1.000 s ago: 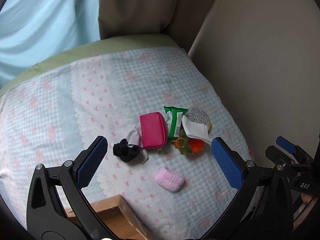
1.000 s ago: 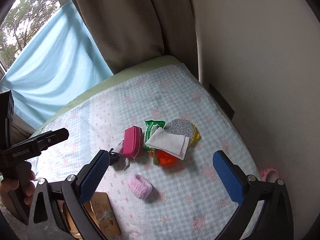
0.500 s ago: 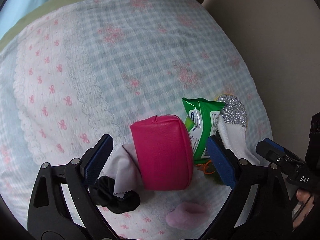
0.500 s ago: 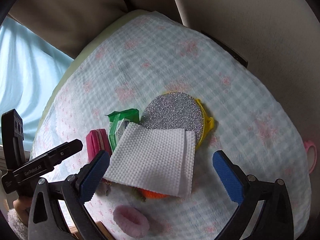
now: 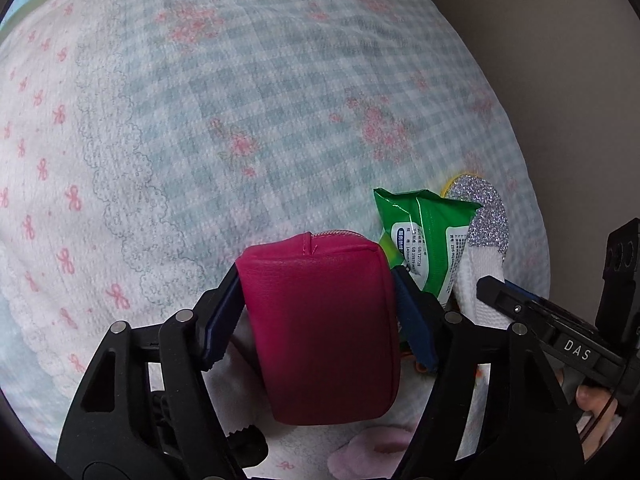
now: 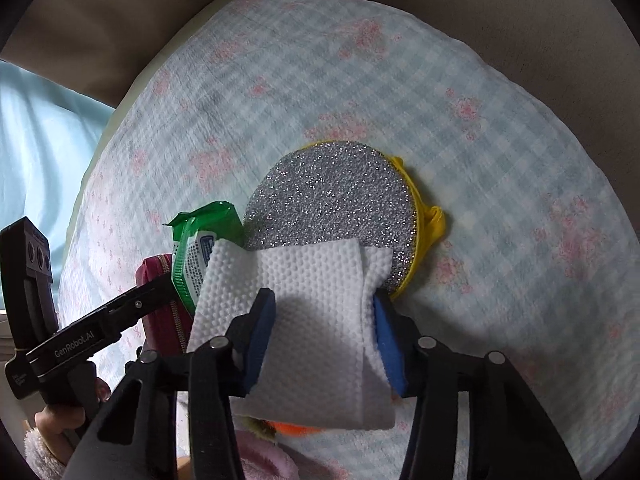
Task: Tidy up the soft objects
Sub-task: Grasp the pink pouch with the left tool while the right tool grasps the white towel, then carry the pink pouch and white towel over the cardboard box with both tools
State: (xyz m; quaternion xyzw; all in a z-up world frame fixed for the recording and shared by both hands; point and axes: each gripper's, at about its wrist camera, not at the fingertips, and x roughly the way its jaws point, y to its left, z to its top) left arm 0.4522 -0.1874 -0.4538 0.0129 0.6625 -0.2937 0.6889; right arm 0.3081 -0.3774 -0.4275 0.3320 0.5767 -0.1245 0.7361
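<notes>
The left gripper [image 5: 320,300] is clamped on the pouch [image 5: 320,328], its blue pads pressing the pouch's two sides; the pink pouch fills the space between the fingers and runs back toward the camera. Just right of that gripper lies the green wipes pack [image 5: 428,236], and beyond it the glitter pad [image 5: 486,216] with the white cloth [image 5: 480,284] over its near part.

The right gripper [image 6: 322,328] is pinched on the cloth [image 6: 308,292], which bunches between the pads and hangs below them. Ahead of the fingertips the round glitter pad [image 6: 332,196] lies flat, yellow edging at its right rim, the cloth's far edge overlapping it. To the left sit the wipes pack [image 6: 196,248] and the pouch [image 6: 156,280], with the left gripper across them.

Everything rests on a checked bedcover [image 6: 500,160] printed with pink flowers. Beige curtain [image 6: 100,20] and a beige wall [image 5: 540,60] stand beyond it, with pale blue fabric [image 6: 36,128] far left.
</notes>
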